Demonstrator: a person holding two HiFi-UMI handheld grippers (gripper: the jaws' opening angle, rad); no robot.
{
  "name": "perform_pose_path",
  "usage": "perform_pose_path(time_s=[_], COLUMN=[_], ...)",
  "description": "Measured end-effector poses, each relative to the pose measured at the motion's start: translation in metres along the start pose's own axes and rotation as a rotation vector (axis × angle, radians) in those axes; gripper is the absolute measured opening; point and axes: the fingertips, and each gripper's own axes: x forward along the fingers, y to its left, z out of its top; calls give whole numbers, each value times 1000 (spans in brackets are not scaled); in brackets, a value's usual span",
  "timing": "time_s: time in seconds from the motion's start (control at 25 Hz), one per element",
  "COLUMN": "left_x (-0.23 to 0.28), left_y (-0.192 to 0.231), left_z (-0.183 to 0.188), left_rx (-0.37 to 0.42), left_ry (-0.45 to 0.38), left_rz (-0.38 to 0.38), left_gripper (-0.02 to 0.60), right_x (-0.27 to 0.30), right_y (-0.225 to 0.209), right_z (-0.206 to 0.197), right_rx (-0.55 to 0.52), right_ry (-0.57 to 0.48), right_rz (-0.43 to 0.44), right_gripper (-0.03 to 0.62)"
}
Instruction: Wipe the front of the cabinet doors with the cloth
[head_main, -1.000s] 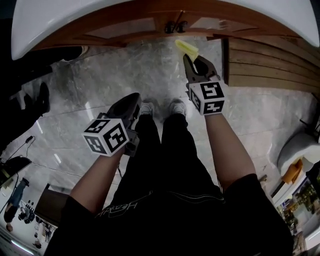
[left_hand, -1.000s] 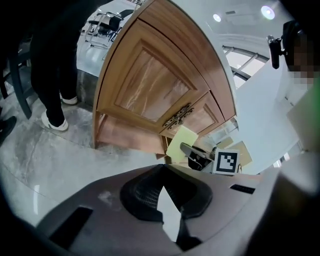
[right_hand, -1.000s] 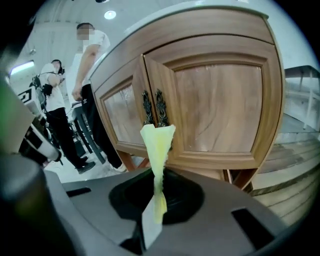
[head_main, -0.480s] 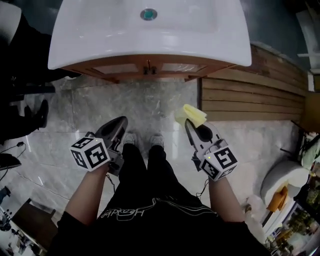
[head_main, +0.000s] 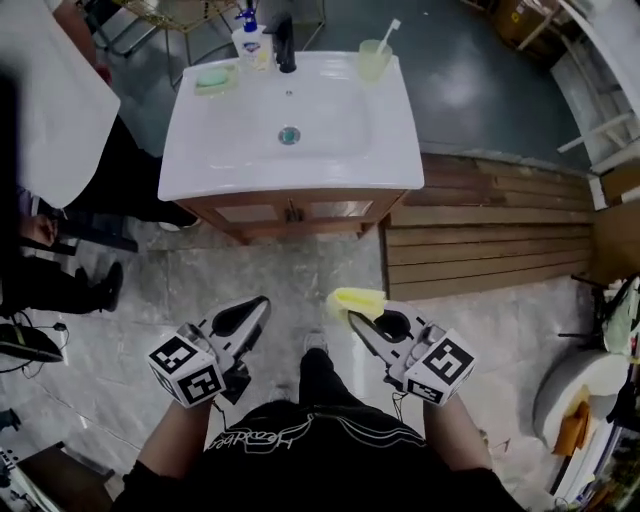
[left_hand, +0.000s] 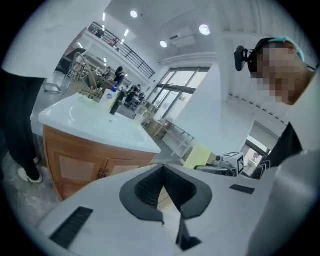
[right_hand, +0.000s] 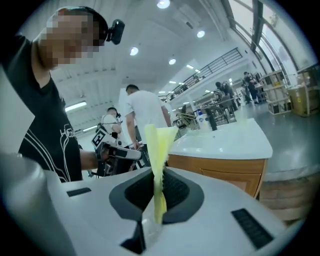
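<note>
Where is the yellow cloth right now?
Head view, right of centre: the yellow cloth is clamped in the right hand-held gripper, well short of the cabinet doors.

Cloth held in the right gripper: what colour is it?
Pale yellow, plain, no pattern. The cloth shows best in the right gripper view.

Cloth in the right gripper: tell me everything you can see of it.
The cloth is pale yellow and soft-looking, folded into a narrow upright strip that fans out at the top. The right gripper is shut on its lower part, fingers pressing both sides. In the head view it is over the floor, short of the cabinet doors, touching nothing else.
</note>
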Motion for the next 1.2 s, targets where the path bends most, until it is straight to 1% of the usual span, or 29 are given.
perform_pose_path(time_s=[0.08, 0.2, 0.28, 0.4, 0.56, 0.68, 0.8, 1.0, 1.2], left_x=[-15, -46, -69, -109, -175, -221, -258, -296, -312], left_y=[-21, -49, -72, -108, -145, -168, -187, -213, -226], left_z=[7, 19, 18, -1, -14, -14, -10, -8, -19], left_rx=[55, 156, 195, 255, 281, 318, 356, 393, 405], left_ry=[-13, -64, -83, -61, -84, -119, -157, -212, -222], left_rz=[-13, -18, -69, -147, -192, -208, -235, -280, -292], left_gripper=[6, 6, 6, 6, 6, 6, 6, 6, 6], right_x=[-6, -15, -18, -24, -33, -40, -49, -58, -62], right_y=[25, 65, 93, 140, 208, 253, 291, 334, 359], right_z=[3, 9, 13, 15, 14, 15, 24, 26, 17], right_rx=[-29, 2, 26, 43, 37, 1, -16, -31, -39], right_ry=[18, -20, -49, -81, -114, -125, -172, -198, -200], right_rz=[19, 23, 20, -8, -26, -55, -65, -83, -83], right_gripper=[41, 41, 41, 41, 41, 41, 41, 41, 41])
